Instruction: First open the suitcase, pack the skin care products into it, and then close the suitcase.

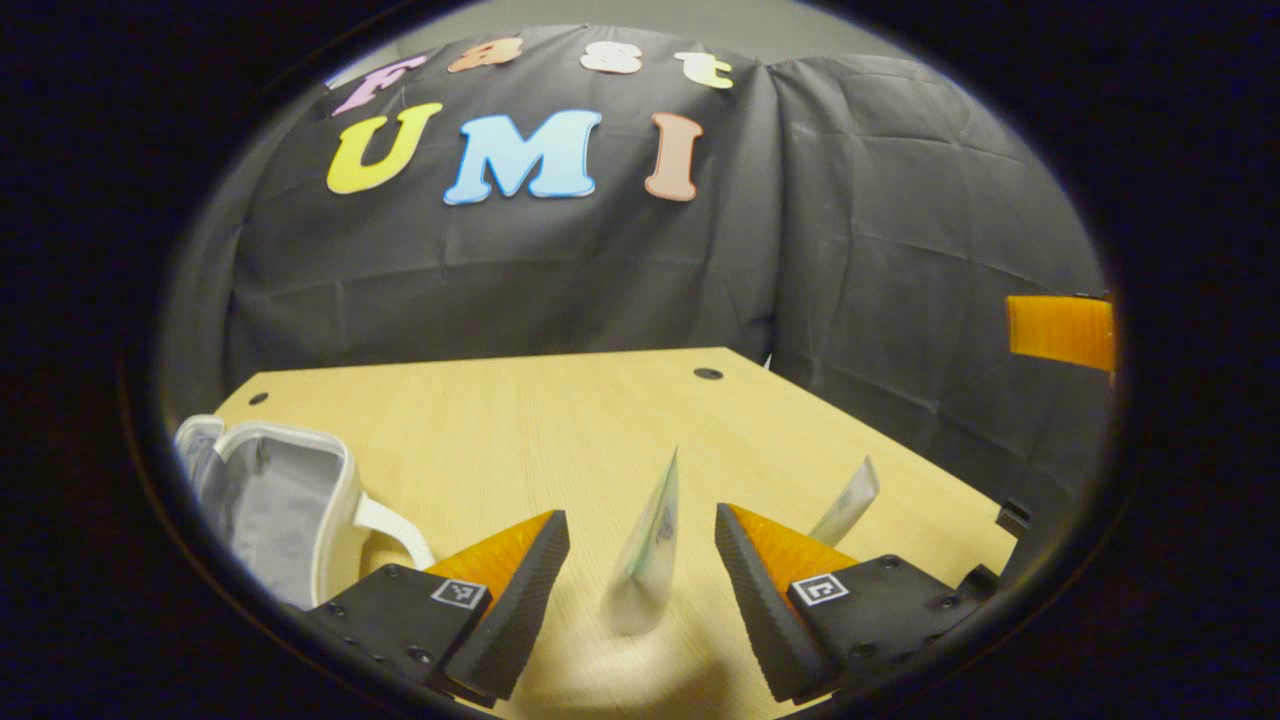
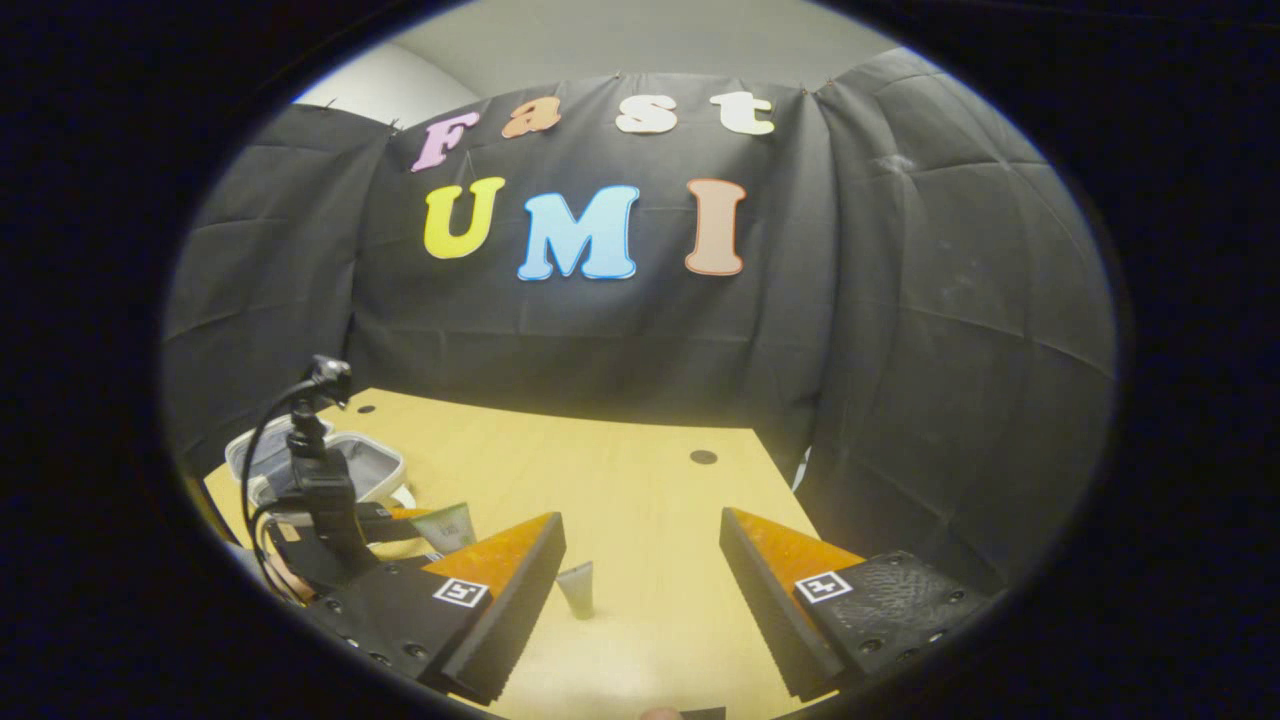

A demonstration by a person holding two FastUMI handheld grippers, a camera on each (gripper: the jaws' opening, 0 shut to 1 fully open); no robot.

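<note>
A small white suitcase (image 1: 340, 480) with grey lining lies open at the table's left edge. In the left gripper view, my left gripper (image 1: 640, 520) is open low over the table. A pale skin care tube (image 1: 648, 545) stands upright between its fingers, touching neither. A second tube (image 1: 846, 502) leans behind the right-hand finger. In the right gripper view, my right gripper (image 2: 640, 520) is open, with nothing between its fingers. A small tube (image 2: 577, 588) stands on the table just ahead of its left finger. The left gripper (image 2: 405, 520) is by another tube (image 2: 446, 526), in front of the suitcase (image 2: 388, 466).
The wooden table (image 1: 560, 420) has round holes (image 1: 708, 373) near its far edge, and black cloth walls close it in behind and to the right. An orange part (image 1: 1060, 330) of the other gripper juts in at the far right. A black cable (image 2: 262, 450) loops above the left gripper.
</note>
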